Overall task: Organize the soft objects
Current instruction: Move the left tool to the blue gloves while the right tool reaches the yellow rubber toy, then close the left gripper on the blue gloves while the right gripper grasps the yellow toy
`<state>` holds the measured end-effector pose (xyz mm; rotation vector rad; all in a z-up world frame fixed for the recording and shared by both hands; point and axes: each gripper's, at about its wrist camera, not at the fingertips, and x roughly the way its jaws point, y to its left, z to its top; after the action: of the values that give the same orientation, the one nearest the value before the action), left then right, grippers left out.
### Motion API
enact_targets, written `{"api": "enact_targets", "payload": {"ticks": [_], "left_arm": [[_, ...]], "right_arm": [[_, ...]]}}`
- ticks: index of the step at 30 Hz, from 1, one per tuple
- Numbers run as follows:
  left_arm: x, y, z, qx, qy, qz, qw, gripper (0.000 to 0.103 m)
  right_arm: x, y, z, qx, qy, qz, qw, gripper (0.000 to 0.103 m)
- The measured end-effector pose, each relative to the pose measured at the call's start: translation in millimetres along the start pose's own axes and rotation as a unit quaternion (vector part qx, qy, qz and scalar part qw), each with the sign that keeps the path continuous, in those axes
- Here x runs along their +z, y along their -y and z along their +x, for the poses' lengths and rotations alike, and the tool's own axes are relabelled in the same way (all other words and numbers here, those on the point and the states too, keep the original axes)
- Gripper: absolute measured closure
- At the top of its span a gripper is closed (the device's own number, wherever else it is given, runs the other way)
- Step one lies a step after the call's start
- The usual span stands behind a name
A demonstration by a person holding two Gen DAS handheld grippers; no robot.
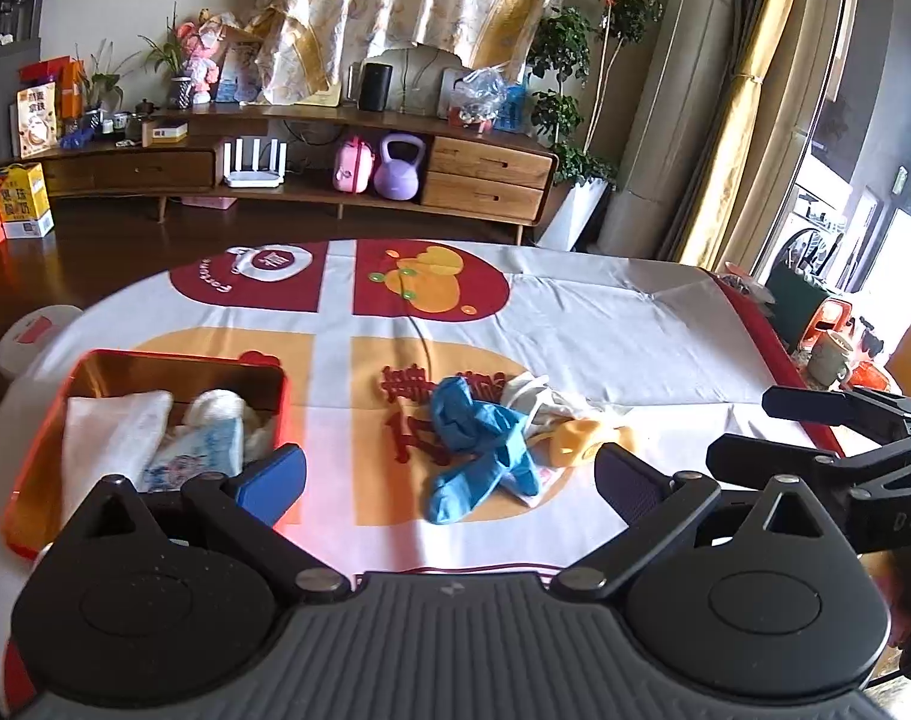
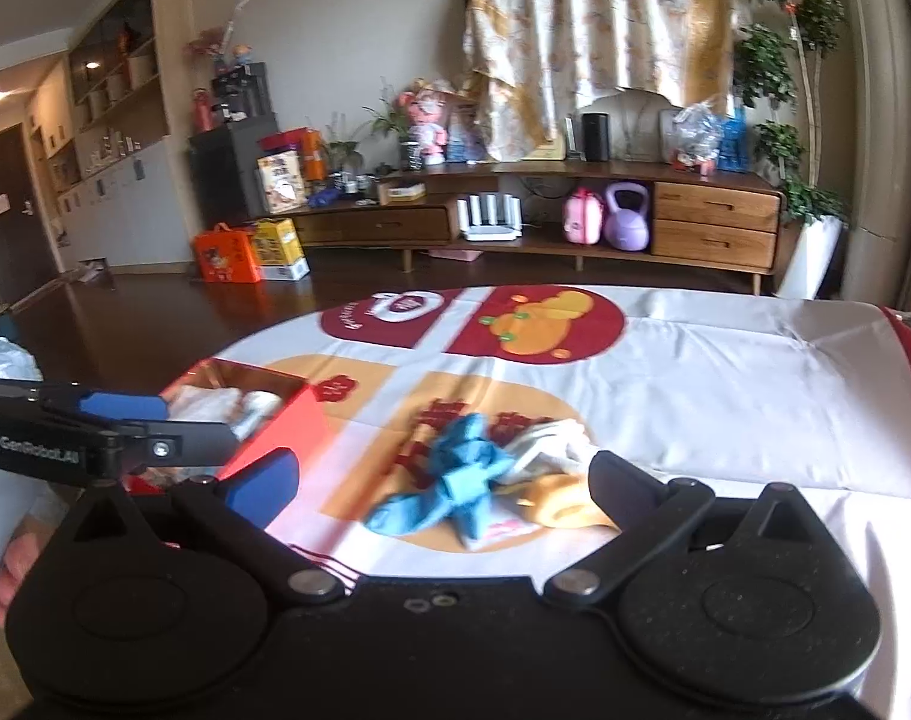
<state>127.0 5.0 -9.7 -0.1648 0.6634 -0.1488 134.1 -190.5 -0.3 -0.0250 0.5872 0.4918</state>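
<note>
Both the left gripper and the right gripper hang wide open and empty over the cloth-covered worktop, the heap of blue gloves lying just ahead of each, right of the red tin.

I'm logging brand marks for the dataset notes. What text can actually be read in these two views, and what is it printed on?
"GenRobot.AI": on the left gripper arm, seen in the right wrist view.
"DAS": partly cut off, on the right gripper body in the left wrist view.
Red characters on the tablecloth: half covered by the blue gloves, not readable.
Curved lettering on the cloth's red emblem: too blurred.
Boxes on the floor: print too small.
</note>
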Motion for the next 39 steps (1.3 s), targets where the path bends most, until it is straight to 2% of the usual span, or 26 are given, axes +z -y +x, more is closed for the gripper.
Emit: {"api": "enact_targets", "payload": {"ticks": [4,11,14,19,29,33,37,39], "left_arm": [[2,7,21,-0.011,-0.021,0.005,0.9997,0.000],[7,18,60,-0.022,-0.033,0.007,0.9992,0.000],[9,21,77,-0.012,-0.034,0.012,0.9993,0.000],[14,29,105,0.030,-0.035,0.031,0.9984,0.000],[14,40,154,0.039,-0.060,0.048,0.9963,0.000],[11,40,169,0.041,-0.069,0.049,0.9956,0.000],[10,39,179,0.037,-0.073,0.050,0.9954,0.000],[10,39,185,0.038,-0.078,0.049,0.9950,0.000]], "right_arm": [[-4,19,9,-0.007,-0.012,0.005,1.000,0.000],[-15,46,32,-0.025,-0.041,-0.008,0.999,0.000],[-20,56,42,-0.030,-0.051,-0.006,0.998,0.000],[-27,67,58,-0.031,-0.065,-0.008,0.997,0.000],[-29,70,92,-0.027,-0.080,-0.033,0.996,0.003],[-29,74,103,-0.020,-0.087,-0.020,0.996,0.008],[-31,64,110,-0.008,-0.088,-0.053,0.995,0.011],[-32,60,115,-0.006,-0.090,-0.064,0.994,0.017]]}}
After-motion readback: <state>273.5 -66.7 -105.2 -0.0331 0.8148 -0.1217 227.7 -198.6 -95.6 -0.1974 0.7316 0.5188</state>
